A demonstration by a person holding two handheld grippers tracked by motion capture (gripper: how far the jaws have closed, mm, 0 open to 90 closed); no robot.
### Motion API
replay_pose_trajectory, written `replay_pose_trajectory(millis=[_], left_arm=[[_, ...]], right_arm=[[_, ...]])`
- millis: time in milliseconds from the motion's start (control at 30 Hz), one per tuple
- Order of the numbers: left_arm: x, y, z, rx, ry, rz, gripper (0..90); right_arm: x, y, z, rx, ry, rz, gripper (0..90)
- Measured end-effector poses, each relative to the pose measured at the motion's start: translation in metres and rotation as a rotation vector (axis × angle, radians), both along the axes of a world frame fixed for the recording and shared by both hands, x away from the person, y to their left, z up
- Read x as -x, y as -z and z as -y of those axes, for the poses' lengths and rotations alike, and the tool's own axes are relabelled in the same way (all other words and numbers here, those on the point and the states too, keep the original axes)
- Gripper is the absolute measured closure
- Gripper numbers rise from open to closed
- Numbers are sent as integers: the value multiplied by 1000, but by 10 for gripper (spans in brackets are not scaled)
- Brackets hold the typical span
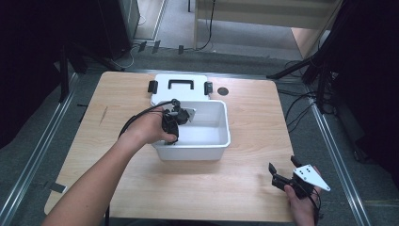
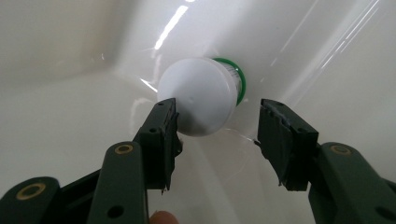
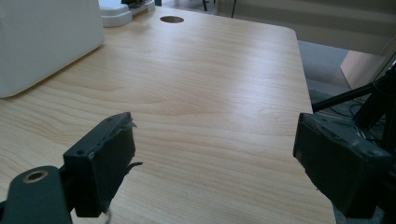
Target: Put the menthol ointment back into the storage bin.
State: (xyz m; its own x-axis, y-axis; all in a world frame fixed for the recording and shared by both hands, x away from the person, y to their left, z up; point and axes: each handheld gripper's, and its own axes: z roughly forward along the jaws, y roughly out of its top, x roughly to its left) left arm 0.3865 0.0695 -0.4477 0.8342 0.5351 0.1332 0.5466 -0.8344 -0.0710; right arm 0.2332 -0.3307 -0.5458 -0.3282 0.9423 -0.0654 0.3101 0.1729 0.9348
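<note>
A small white container with a green band (image 2: 201, 95) lies on its side in a corner of the white plastic bin (image 1: 221, 141), its round white end facing my left gripper. My left gripper (image 2: 217, 126) is open and reaches down into the bin's left side (image 1: 170, 129). Its left jaw is at the container's edge, while its right jaw stands clear of it. My right gripper (image 1: 282, 165) is open and holds nothing, low over the table's near right corner. In the right gripper view its jaws (image 3: 215, 158) spread wide over bare wood.
The bin's white lid (image 1: 179, 87) with a black handle and black clasps lies flat behind the bin. A round dark hole (image 1: 223, 91) marks the tabletop beside the lid. The wooden table (image 1: 254, 122) has open room to the right of the bin.
</note>
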Motion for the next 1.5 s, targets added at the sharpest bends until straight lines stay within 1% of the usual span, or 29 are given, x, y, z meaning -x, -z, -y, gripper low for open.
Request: replay_pose_trajectory(millis=[33,100,267,333,400,433,467,500,633,700,767,800,833,867,900,933,967,1000,1067,1100,1133,1167,1233,1300,1333,1367,1433,1467,1500], left_arm=[[1,0,0,-9,8,3,498],[1,0,0,-7,10,3,492],[1,0,0,9,3,3,479],[1,-1,-1,14,12,0,466],[2,-7,-2,48,-4,6,452],[2,-11,-3,56,-2,13,449],[2,-11,-3,56,-2,13,447],[5,-19,-5,75,-11,39,446],[9,-34,-11,124,-21,55,421],[11,-42,-16,146,-32,65,392],[12,-49,-22,177,-50,86,350],[12,-49,-22,177,-50,86,321],[14,-56,-30,203,-71,121,284],[14,-56,-30,203,-71,121,253],[16,-63,-39,240,-108,153,211],[17,-66,-43,270,-128,161,173],[18,-69,-48,293,-145,159,144],[20,-70,-53,312,-155,164,129],[24,-71,-61,330,-175,186,71],[24,-71,-61,330,-175,186,42],[26,-71,-66,337,-191,198,42],[30,-73,-74,345,-206,215,0],[35,-74,-84,375,-231,243,0],[39,-73,-94,408,-250,259,0],[39,-73,-94,408,-250,259,0],[45,-71,-103,419,-264,274,0],[50,-67,-110,422,-286,294,0],[53,-65,-114,426,-291,302,0],[53,-65,-114,426,-291,302,0]], right_arm=[[0,0,0,-1,0,0,129],[0,0,0,-1,0,0,129],[0,0,0,0,0,0,129],[0,0,0,-1,1,0,129],[0,0,0,-1,0,0,129],[0,0,0,-1,0,0,129],[0,0,0,-1,0,0,129],[0,0,0,-1,0,0,129],[0,0,0,1,1,0,129],[0,0,0,2,2,-1,129],[0,0,0,1,1,0,129],[0,0,0,1,1,0,129],[0,0,0,2,1,1,129],[0,0,0,2,1,1,129],[0,0,0,3,2,-1,129],[0,0,0,3,2,-1,129],[0,0,0,3,1,1,129],[0,0,0,3,1,0,129],[0,0,0,5,2,0,129],[0,0,0,5,2,0,129],[0,0,0,5,3,0,129],[0,0,-1,7,3,-1,129],[0,0,-1,8,3,-1,130],[0,0,-1,9,4,-2,130],[0,0,-1,9,4,-3,130],[0,0,-1,9,4,-3,130],[0,0,-1,10,5,-3,130],[0,0,-1,9,5,-4,130],[0,0,-1,9,5,-4,130]])
